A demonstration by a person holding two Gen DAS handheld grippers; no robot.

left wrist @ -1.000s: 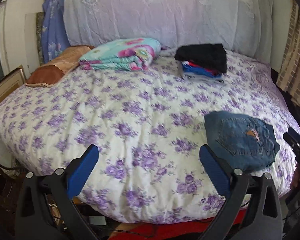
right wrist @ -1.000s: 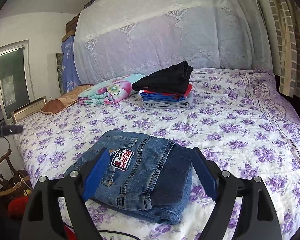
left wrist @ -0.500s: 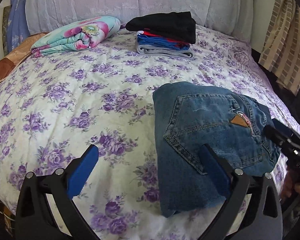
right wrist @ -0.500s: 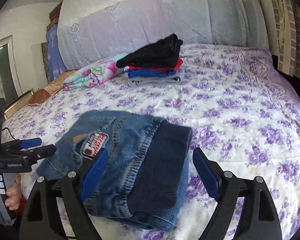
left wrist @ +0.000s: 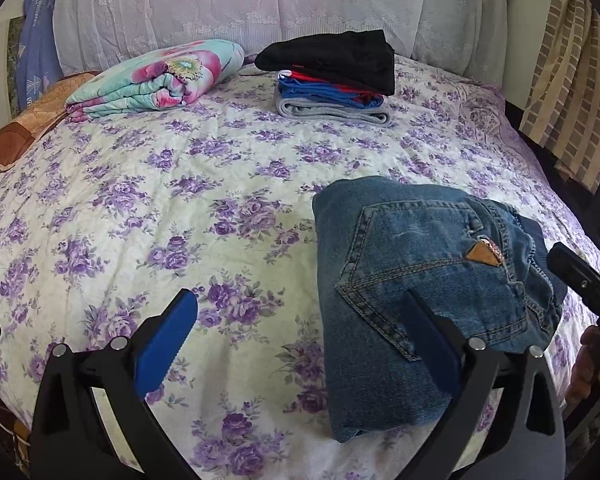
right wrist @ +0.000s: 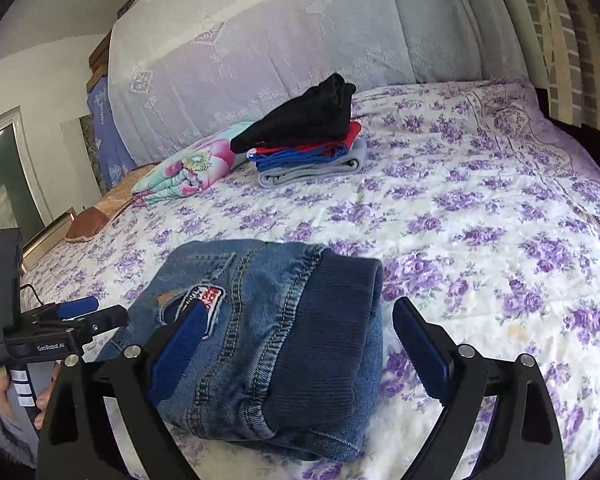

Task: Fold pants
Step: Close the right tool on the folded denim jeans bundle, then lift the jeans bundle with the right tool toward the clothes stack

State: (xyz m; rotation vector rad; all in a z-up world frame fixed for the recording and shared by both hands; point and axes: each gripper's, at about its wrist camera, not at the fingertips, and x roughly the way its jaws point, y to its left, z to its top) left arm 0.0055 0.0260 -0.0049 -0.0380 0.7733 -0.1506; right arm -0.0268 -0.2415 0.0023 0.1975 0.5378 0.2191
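The blue denim pants (left wrist: 416, 280) lie folded in a compact block on the flowered bedspread (left wrist: 180, 200), near its front right edge. My left gripper (left wrist: 300, 304) is open, with its right finger over the pants' near left part and its left finger over bare bedspread. My right gripper (right wrist: 300, 308) straddles the waistband end of the pants (right wrist: 284, 332) and its jaws are opening. Its left pad lies over the denim and its right pad stands clear to the side. Each gripper shows at the edge of the other's view, held by a hand.
A stack of folded clothes (left wrist: 332, 76), black on top, sits at the back of the bed beside a rolled floral blanket (left wrist: 156, 80). A brown pillow (left wrist: 32, 120) lies far left. Lace-covered headboard behind; curtain (left wrist: 568, 80) on the right.
My left gripper has swung right and down, from over bare bedspread to beside the pants. My right gripper has come slightly closer to the pants, and its jaws have widened.
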